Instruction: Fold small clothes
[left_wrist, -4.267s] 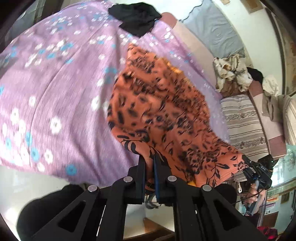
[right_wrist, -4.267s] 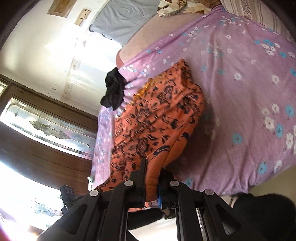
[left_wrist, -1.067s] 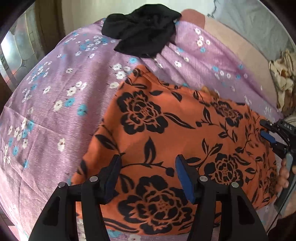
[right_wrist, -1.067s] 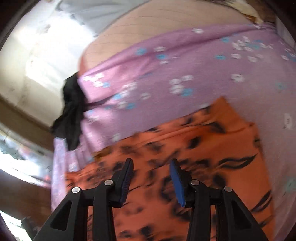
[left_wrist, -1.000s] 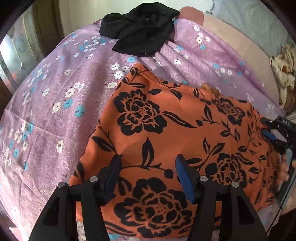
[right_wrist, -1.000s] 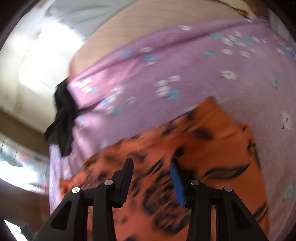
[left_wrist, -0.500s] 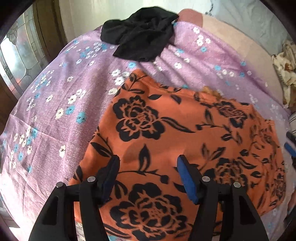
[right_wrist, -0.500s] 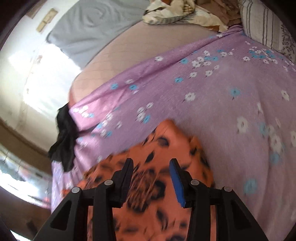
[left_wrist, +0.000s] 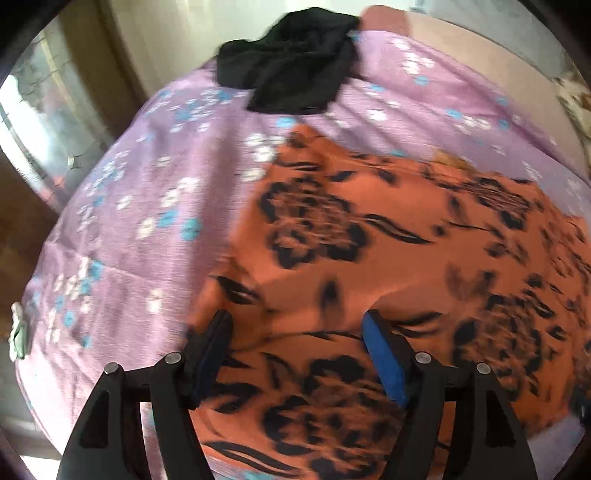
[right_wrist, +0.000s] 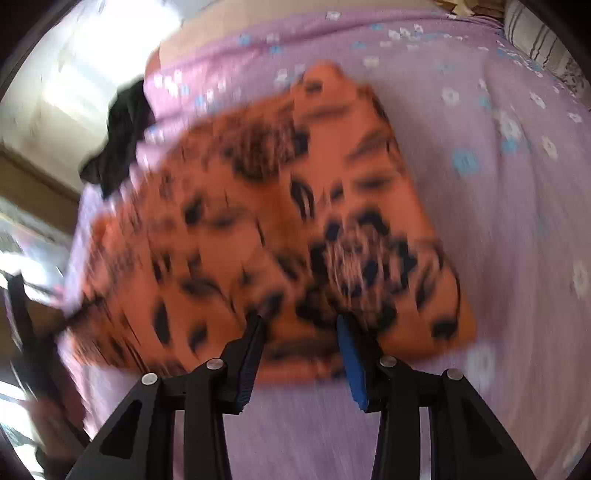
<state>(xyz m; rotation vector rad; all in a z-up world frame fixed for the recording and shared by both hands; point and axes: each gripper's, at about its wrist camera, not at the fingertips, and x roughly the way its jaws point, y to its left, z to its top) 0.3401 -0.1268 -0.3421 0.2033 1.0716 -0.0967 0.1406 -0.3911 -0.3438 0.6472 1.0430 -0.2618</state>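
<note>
Orange black-flowered cloth garment (left_wrist: 388, 258) spread flat mid-frame on purple flowered bedsheet (left_wrist: 147, 192), presumably for folding. Left gripper (left_wrist: 297, 354) and right gripper (right_wrist: 301, 345) fingers wide apart, holding nothing, above lower hem; likely seeking a grasp.

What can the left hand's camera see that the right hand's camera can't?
Only the left wrist view shows the left gripper, open over the cloth, and a small pale green thing at the sheet's edge. Only the right wrist view shows the right gripper, also open, and a striped pillow. Both show the orange flowered cloth spread on the purple sheet, with black clothing beyond it.
</note>
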